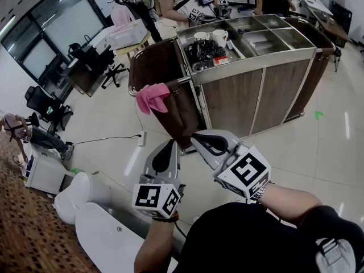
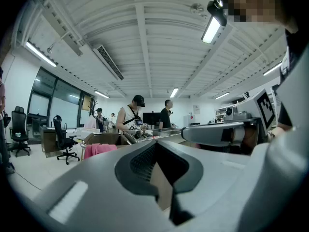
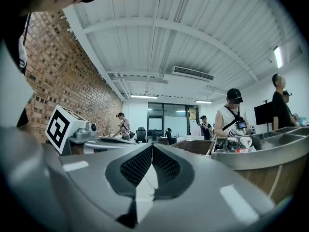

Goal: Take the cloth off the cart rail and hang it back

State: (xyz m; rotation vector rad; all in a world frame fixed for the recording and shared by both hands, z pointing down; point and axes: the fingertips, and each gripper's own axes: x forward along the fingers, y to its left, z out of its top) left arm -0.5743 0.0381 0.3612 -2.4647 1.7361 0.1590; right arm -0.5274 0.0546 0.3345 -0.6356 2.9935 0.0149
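Cloth [image 2: 99, 149] lower part hidden behind left tool [image 2: 155, 145].

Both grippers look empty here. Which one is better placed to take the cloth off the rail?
Left, probably. In the head view the pink cloth hangs up and left of both, and the left gripper sits nearer it than the right gripper. Both are shut and empty.

Pale glossy floor [image 1: 318, 152]; brick wall [image 3: 72, 71]; large windows [image 1: 62, 24]; office chairs [image 1: 42, 104]; ceiling strip lights [image 2: 211, 29].
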